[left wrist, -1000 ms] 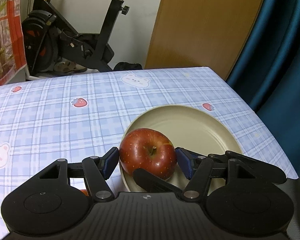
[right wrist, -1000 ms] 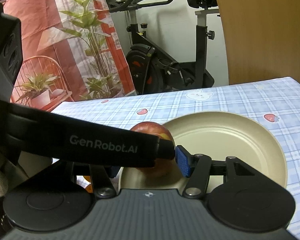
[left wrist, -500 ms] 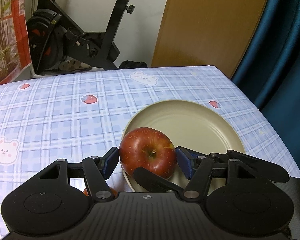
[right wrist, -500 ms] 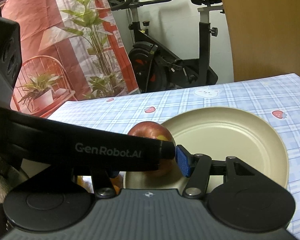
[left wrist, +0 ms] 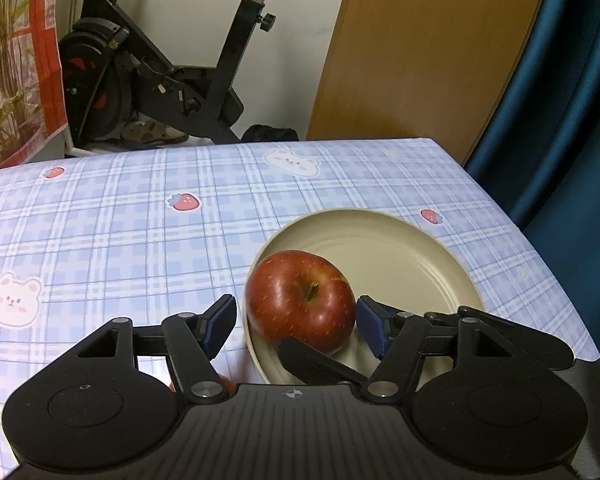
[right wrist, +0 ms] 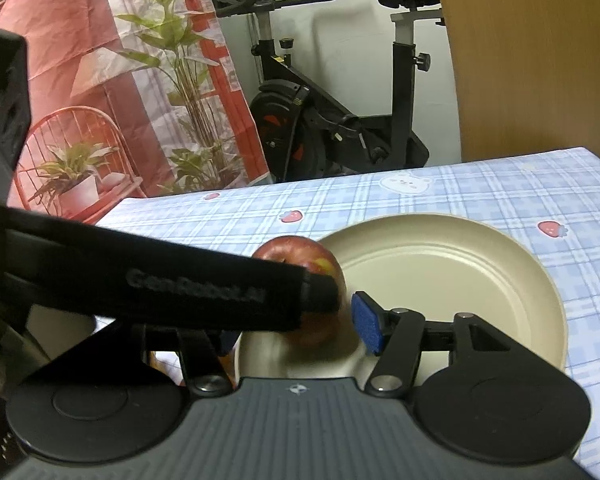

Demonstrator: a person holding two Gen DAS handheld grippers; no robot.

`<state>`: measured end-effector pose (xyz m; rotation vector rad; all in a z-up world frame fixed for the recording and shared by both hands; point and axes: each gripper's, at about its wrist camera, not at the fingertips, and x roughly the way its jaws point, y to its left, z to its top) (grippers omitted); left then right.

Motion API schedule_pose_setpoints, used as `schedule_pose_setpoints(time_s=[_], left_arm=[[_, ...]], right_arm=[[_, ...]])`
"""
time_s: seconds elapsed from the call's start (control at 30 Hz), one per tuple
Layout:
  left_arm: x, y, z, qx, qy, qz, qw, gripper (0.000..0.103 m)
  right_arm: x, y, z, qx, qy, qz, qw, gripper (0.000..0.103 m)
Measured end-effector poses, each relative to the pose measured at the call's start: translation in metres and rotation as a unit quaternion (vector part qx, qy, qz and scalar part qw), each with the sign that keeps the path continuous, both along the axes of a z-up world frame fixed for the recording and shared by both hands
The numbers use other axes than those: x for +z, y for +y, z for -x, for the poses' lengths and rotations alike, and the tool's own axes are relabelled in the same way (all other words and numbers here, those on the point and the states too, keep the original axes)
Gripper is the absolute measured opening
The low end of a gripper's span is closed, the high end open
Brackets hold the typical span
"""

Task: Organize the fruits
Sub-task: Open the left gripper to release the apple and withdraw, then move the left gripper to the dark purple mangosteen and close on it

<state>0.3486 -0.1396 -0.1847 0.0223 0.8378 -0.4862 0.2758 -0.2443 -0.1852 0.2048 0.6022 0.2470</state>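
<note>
A red apple (left wrist: 300, 300) rests stem up on the near left edge of a cream plate (left wrist: 400, 264). My left gripper (left wrist: 296, 320) straddles it: the right blue pad (left wrist: 370, 330) lies against the apple's skin, while the left pad (left wrist: 220, 320) stands a sliver off, so it is open. In the right wrist view the same apple (right wrist: 320, 264) sits between the jaws of my right gripper (right wrist: 296, 330), which are opening. Its right pad (right wrist: 366, 326) is just clear of the fruit. Its left finger is hidden behind the left gripper's black body (right wrist: 160, 280).
A blue checked tablecloth (left wrist: 120, 240) covers the table, whose right edge drops off by a dark blue curtain (left wrist: 560, 140). Something orange (left wrist: 224, 382) peeks out under my left gripper. Beyond the table stand an exercise bike (left wrist: 160, 80) and a wooden panel (left wrist: 420, 48).
A thin gap has opened between the left gripper's left pad and the apple. The right gripper's visible pad has drawn slightly away from the fruit. The apple stays on the plate.
</note>
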Motion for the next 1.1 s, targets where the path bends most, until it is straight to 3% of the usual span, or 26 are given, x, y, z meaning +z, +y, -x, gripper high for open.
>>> schedule_pose_setpoints(time_s=[0.43,0.7,0.93,1.07,1.1], left_arm=[[0.037,0.03,0.033,0.02,-0.034,0.009,0.9992,0.069],[0.058,0.066,0.084,0.042,-0.071,0.028,0.9962,0.069],[0.068,0.095,0.129,0.067,-0.101,0.031,0.9921,0.069],[0.063,0.108,0.16,0.099,-0.121,0.034,0.9872,0.069],[0.06,0.11,0.167,0.098,-0.123,0.033,0.9871,0.069]], right_arm=[[0.019,-0.015,0.038,-0.027,-0.005,-0.009,1.0,0.064],[0.035,-0.013,0.079,-0.032,-0.02,-0.029,0.999,0.064],[0.04,0.007,0.111,-0.011,-0.019,-0.015,1.0,0.064],[0.04,0.018,0.123,-0.013,-0.009,-0.01,1.0,0.081],[0.039,0.021,0.125,-0.01,-0.008,-0.003,1.0,0.081]])
